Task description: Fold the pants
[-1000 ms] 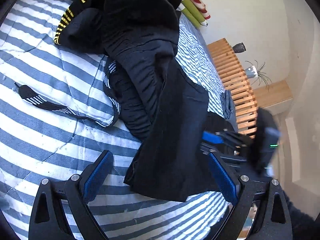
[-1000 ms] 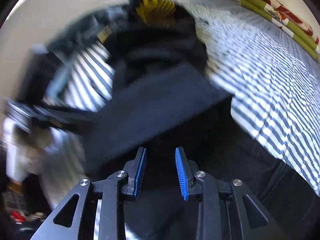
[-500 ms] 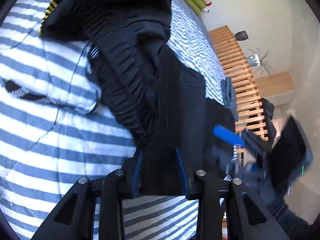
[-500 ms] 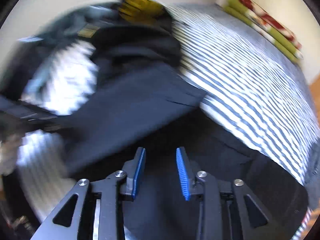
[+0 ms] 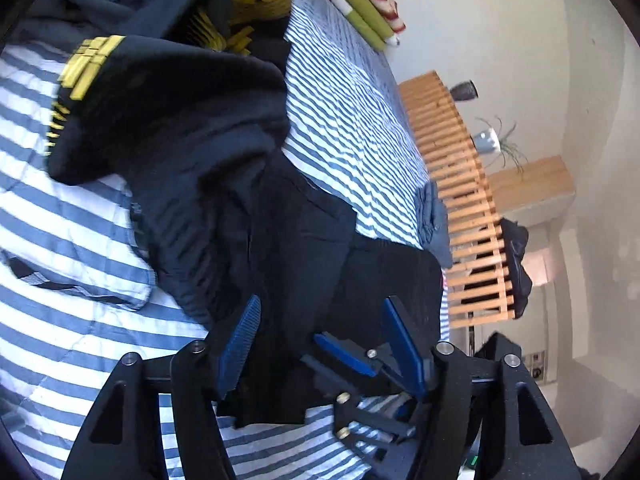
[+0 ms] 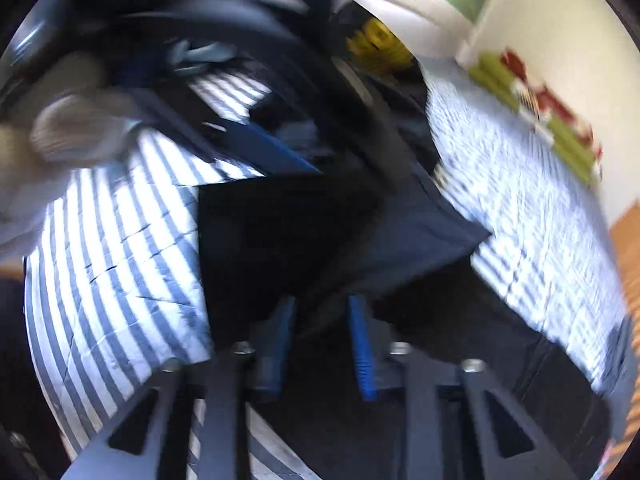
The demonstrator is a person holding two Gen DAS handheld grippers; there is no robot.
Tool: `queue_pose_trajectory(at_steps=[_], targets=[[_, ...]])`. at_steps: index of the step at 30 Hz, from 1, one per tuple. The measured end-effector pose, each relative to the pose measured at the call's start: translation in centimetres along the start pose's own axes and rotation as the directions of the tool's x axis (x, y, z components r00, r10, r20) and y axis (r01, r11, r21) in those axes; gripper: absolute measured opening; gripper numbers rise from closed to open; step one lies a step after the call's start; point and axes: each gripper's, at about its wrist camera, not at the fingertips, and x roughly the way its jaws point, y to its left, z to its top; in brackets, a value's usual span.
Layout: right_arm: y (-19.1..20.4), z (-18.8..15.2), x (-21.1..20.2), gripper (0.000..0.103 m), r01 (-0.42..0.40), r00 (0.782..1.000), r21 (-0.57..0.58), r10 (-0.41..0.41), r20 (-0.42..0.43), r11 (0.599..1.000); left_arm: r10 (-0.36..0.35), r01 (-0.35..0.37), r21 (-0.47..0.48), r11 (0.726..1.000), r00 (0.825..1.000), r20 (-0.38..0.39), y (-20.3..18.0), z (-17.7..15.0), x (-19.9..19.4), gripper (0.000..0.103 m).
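Pants [image 5: 304,248] lay crumpled on striped bed [image 5: 352,120], one end under dark garment pile [image 5: 168,112], other trailing toward bed edge.

Left gripper [image 5: 320,344]: jaws apart, opening, cloth between, pads not pressing.

Right gripper [image 6: 322,344]: jaws closing, cloth between; contact unclear, view blurred.

Judged: light, limp, non-slippery, nothing fragile; would sag and drag on pile. Best hold: free hem corners, one per gripper.

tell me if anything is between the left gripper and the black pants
Nothing visible is. The left gripper, jaws opening, has the black pants right between its fingers; the right gripper crosses close beside it on the same cloth.
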Motion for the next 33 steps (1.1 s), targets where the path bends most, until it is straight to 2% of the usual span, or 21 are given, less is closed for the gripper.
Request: queue_pose_trajectory(at_steps=[4,6,10,14,15,16,17,19,21,22,24,26,29,33], targets=[[-1.6,-0.4,-0.3,0.017,-0.044,0.999,0.057,0.045,-0.021,0.997,0.026,-0.024,-0.034,0.999,0.998,0.059,2.6,-1.0,-2.5,0.081],[-1.8,-0.5,-0.3,0.017,-0.057,0.998,0.071,0.059,-0.024,0.996,0.065,-0.061,-0.057,0.996,0.996,0.066,4.6,-1.7,-3.0,0.082],[-1.6,-0.3,0.2,0.017,-0.065,0.997,0.085,0.068,-0.035,0.994,0.053,-0.051,-0.113,0.992,0.999,0.014,6.5,-2.6,-0.7,0.083],[-1.8,-0.3,0.8,0.017,-0.067,0.997,0.113,0.072,-0.042,0.991,0.04,-0.044,-0.083,0.996,0.998,-0.047,5.3,-2.9,2.7,0.083],[-2.2,-0.4,0.6,0.017,-0.081,0.996,0.126,0.086,-0.037,0.989,0.06,-0.064,-0.048,0.997,0.996,-0.064,4.5,-3.0,3.5,0.078],[-2.7,-0.5,0.1,0.018,-0.108,0.993,0.149,0.113,-0.023,0.983,0.093,-0.094,-0.009,0.996,0.992,-0.088,3.7,-3.2,4.3,0.053],[-3.2,-0.5,0.0,0.02,-0.125,0.991,0.167,0.13,-0.017,0.978,0.154,-0.151,0.036,0.988,0.982,-0.114,2.8,-3.4,5.0,0.037],[-5.1,-1.4,-1.8,0.026,-0.151,0.988,0.243,0.152,0.016,0.958,0.218,-0.211,0.076,0.974,0.971,-0.099,1.8,-3.7,5.1,0.024],[-7.4,-2.9,-3.6,0.031,-0.142,0.99,0.319,0.131,0.054,0.937,0.211,-0.207,0.066,0.976,0.976,-0.054,1.1,-3.7,3.5,0.014],[-8.5,-3.7,-4.2,0.033,-0.119,0.993,0.355,0.107,0.052,0.927,0.197,-0.197,0.062,0.979,0.98,-0.006,0.5,-3.7,2.0,0.009],[-11.1,-6.2,-4.8,0.033,-0.044,0.999,0.436,0.045,0.008,0.899,0.179,-0.184,0.065,0.981,0.981,0.081,-0.6,-4.0,-0.8,0.005],[-13.2,-8.4,-4.6,0.034,-0.006,0.999,0.498,0.025,-0.031,0.867,0.151,-0.162,0.048,0.986,0.973,0.175,-1.1,-4.9,-3.5,0.005],[-14.7,-11.2,-3.3,0.034,0.025,0.994,0.551,0.037,-0.1,0.834,0.199,-0.204,0.02,0.979,0.967,0.162,-0.2,-5.7,-3.9,0.004],[-13.9,-11.5,-3.1,0.033,0.072,0.994,0.517,-0.02,-0.105,0.853,0.187,-0.188,-0.012,0.982,0.97,0.157,0.9,-6.6,-4.3,0.004]])
